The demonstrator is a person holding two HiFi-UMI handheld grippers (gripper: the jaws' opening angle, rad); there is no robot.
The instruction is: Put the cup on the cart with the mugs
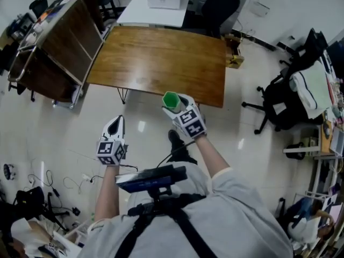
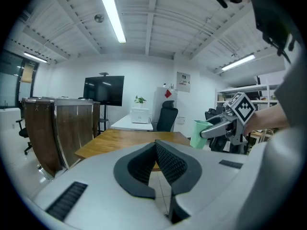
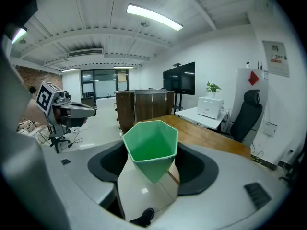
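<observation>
Over pale floor (image 1: pixel 59 136) near the wooden table (image 1: pixel 161 58), the right gripper (image 1: pixel 178 109) clamps a green cup (image 1: pixel 171 100); the left gripper (image 1: pixel 115 124) seems closed, empty.

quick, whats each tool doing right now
left tool: closed, nothing in it
right tool: closed on the green cup

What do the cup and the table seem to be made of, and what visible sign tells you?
Cup: probably plastic, matte green; thin faceted walls of one even colour.
Table: wood or wood veneer, glossy; streaky brown top with pale light reflections.
</observation>
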